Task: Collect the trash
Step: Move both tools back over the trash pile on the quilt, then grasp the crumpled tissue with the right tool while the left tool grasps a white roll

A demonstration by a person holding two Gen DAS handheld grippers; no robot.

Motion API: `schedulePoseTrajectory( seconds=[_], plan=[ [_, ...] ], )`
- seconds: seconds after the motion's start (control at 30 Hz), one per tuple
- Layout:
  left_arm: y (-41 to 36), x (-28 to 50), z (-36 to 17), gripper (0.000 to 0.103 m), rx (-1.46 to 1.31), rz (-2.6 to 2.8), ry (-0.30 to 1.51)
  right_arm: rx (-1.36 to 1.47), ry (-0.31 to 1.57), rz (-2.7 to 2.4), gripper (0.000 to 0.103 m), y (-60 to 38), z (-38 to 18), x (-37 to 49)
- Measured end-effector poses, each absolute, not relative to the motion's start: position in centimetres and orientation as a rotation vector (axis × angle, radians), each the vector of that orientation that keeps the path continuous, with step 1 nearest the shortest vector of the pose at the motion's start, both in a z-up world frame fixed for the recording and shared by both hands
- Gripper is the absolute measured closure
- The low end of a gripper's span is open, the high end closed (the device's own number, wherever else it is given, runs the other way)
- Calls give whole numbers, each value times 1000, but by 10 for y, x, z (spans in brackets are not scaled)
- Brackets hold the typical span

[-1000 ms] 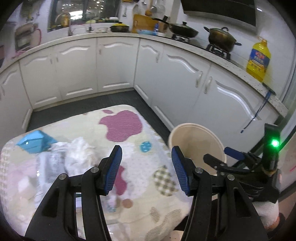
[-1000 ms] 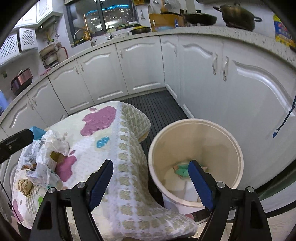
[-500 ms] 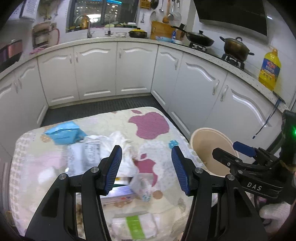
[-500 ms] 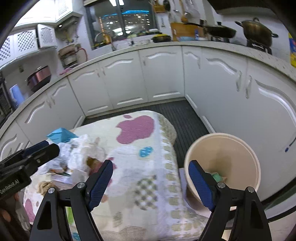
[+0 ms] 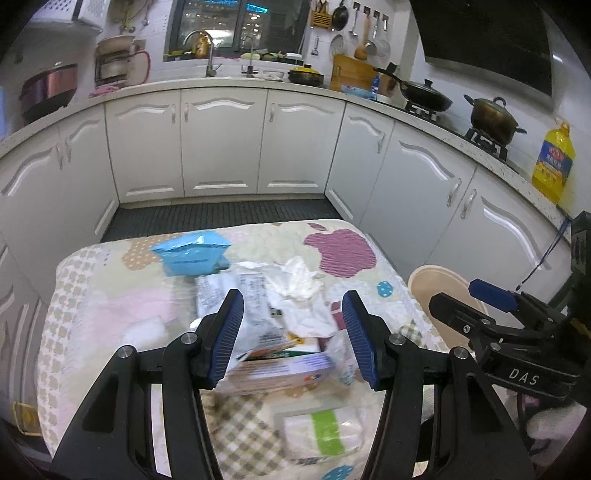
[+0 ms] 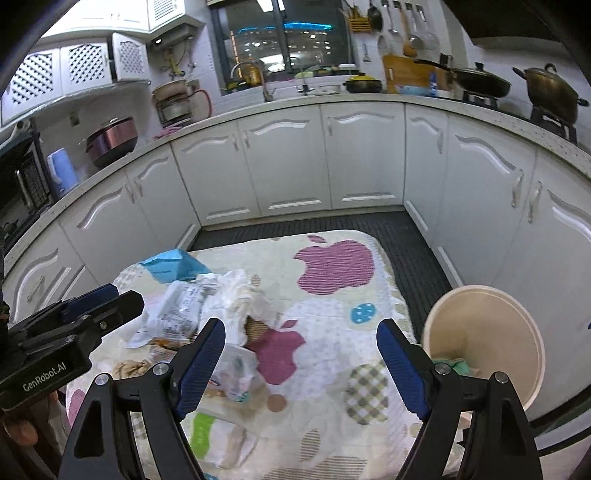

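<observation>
While both grippers — left gripper and right gripper — hover empty and apart-jawed, trash litters the cloth-covered desk amid white kitchen cabinets.

Home kitchen: white cabinets, sink tap, pots on stove, hanging utensils.

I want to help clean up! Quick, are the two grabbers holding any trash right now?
Left gripper: open, holding nothing, above the trash pile.
Right gripper: open, holding nothing, above the tablecloth.
</observation>
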State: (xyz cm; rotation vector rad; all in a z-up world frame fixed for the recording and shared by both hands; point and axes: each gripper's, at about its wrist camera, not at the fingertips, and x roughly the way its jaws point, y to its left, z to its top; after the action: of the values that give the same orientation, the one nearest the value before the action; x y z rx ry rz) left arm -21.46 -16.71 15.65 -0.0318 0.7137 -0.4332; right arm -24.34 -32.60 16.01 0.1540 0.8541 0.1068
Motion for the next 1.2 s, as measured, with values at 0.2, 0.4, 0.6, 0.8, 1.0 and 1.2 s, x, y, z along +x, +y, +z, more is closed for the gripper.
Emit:
schedulePoseTrajectory(
  seconds=[0.2,0.4,0.6,0.8,1.0,1.2],
  plan=[
    [-120,-202,154,42,-113,-421,754,152,871,166,20,-313,156,-235],
    [-72,-192,144,37,-196,-418,798,195,917,239,20,-308,143,-217],
    [-38,-177,119,36,-233,-390,872,250,980,282,20,-303,124,-189],
    [-28,-160,90,36,-254,-358,950,224,1028,317,20,-291,106,-162],
    [-45,-140,70,36,-220,-339,982,210,1070,343,20,-281,88,-135],
    [-54,-120,52,36,-174,-316,1011,228,1131,395,21,-269,65,-110]
  ],
)
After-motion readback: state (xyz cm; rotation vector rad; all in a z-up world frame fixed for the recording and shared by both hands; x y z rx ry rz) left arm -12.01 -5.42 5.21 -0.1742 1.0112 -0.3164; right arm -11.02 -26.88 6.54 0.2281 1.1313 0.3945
